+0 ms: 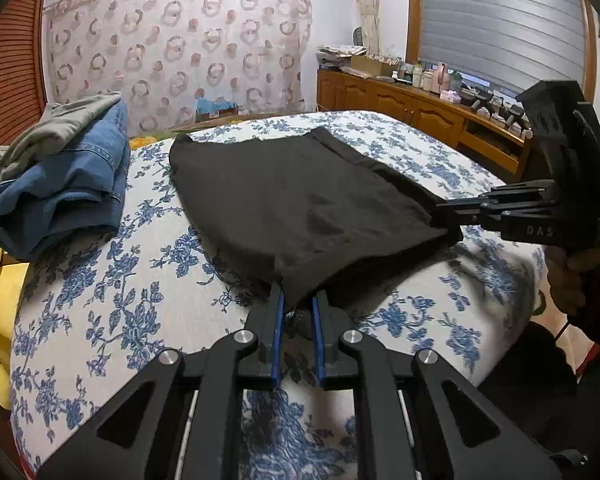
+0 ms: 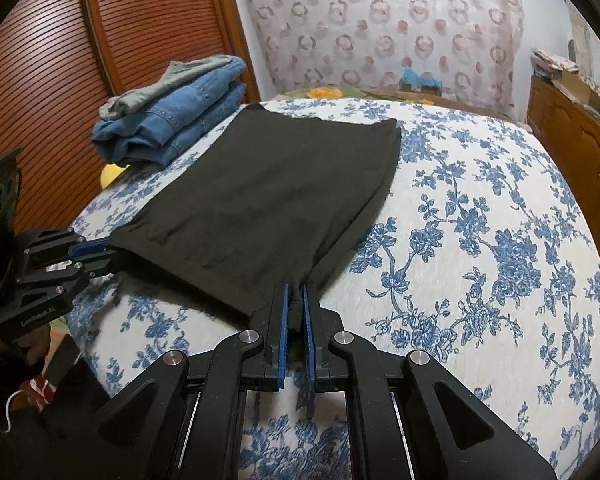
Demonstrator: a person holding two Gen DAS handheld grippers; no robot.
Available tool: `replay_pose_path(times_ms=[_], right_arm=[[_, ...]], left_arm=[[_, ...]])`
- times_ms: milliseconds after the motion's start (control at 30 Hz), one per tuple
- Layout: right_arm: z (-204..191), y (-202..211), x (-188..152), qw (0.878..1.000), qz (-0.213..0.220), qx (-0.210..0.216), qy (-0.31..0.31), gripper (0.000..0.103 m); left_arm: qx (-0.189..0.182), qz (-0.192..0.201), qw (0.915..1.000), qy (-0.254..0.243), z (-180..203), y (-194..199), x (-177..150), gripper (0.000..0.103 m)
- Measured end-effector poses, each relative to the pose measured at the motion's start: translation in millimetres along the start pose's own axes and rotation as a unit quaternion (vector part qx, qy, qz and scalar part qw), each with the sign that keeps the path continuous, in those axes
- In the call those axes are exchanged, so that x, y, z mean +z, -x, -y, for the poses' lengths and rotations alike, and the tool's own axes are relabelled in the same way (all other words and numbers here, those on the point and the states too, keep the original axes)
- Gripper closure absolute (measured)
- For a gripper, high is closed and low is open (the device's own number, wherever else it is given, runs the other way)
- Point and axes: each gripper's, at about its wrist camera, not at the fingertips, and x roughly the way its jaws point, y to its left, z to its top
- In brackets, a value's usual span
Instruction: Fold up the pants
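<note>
The black pants lie spread on the bed, over its blue-flowered cover, already doubled into a broad rectangle. Their near edge is lifted slightly off the cover at both near corners.

The left tongs are closed on the pants' near-left corner; dark cloth is pinched between the blue pads. The right tongs are closed on the near-right corner, with a fold of black cloth clamped between their pads.

Each tool shows in the other's view, at the opposite near corner of the pants.

Beyond the pants' far-left corner sits a pile of 2 items: folded blue jeans with a grey garment on top. The pile's near edge is just beside the pants.
</note>
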Motion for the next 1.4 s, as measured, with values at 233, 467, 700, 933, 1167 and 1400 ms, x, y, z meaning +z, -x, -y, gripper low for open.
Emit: replay_pose_path(times_ms=[233, 467, 700, 933, 1167, 1400], right_arm=[[-5.0, 7.0, -8.8, 1.0, 0.008, 0.008, -0.006, 0.099], [-5.5, 10.4, -13.5, 1.0, 0.013, 0.014, -0.014, 0.099], [-11.6, 22.0, -7.2, 0.999, 0.028, 0.016, -0.007, 0.099], [-18.2, 48.0, 7.3, 0.998, 0.054, 0.014, 0.001, 0.099], [-25.8, 71.3, 18.2, 0.997, 0.07, 0.02, 0.012, 0.099], [-31.0, 95.3, 32.3, 0.995, 0.099, 0.021, 0.019, 0.099]], left_arm=[[-0.003, -0.012, 0.9999, 0.001, -4.0, -1.8, -4.8, 0.092], [-0.007, -0.007, 0.9999, 0.005, -1.1, 3.3, -7.1, 0.092], [-0.011, 0.01, 0.9999, 0.009, -6.0, 14.7, 7.8, 0.092], [-0.016, 0.039, 0.9991, 0.004, -4.4, 38.4, 27.8, 0.092], [-0.016, 0.057, 0.9982, -0.011, 0.0, 60.1, 44.0, 0.093], [-0.018, 0.08, 0.9964, -0.023, 4.5, 82.0, 61.0, 0.093]])
